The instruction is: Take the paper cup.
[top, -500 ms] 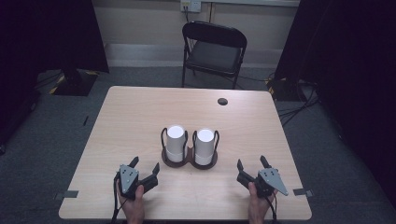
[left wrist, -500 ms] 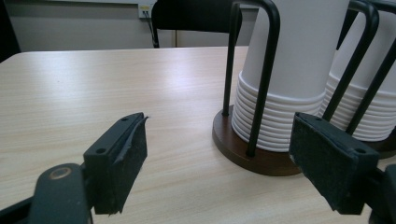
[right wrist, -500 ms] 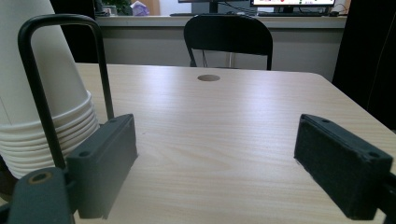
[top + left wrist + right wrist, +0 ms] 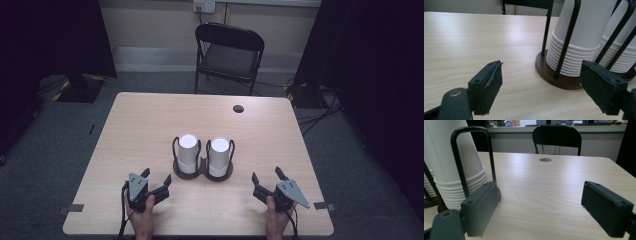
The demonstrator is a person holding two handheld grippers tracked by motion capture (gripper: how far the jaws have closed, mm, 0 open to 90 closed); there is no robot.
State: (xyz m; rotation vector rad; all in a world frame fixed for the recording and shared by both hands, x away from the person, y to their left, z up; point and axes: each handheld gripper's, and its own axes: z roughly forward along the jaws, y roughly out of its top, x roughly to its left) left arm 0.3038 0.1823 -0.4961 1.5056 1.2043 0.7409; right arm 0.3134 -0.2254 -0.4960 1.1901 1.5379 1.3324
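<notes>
Cup stacks, two of them, stand upside down side by side near the middle of the wooden table point(image 4: 150, 125): the left cup stack point(image 4: 188, 154) and the right cup stack point(image 4: 219, 157), each ringed by black wire loops on a shared dark wooden holder point(image 4: 202, 173). A black folding chair point(image 4: 227, 55) sits beyond the far edge. Close to the near edge, the left gripper point(image 4: 157, 176) rests with its jaws spread apart and nothing between them, aimed toward the holder's base. Well apart from it, the right gripper point(image 4: 266, 176) also has its jaws wide and empty. A small dark round cap point(image 4: 238, 108) lies on the far right part of the tabletop.
</notes>
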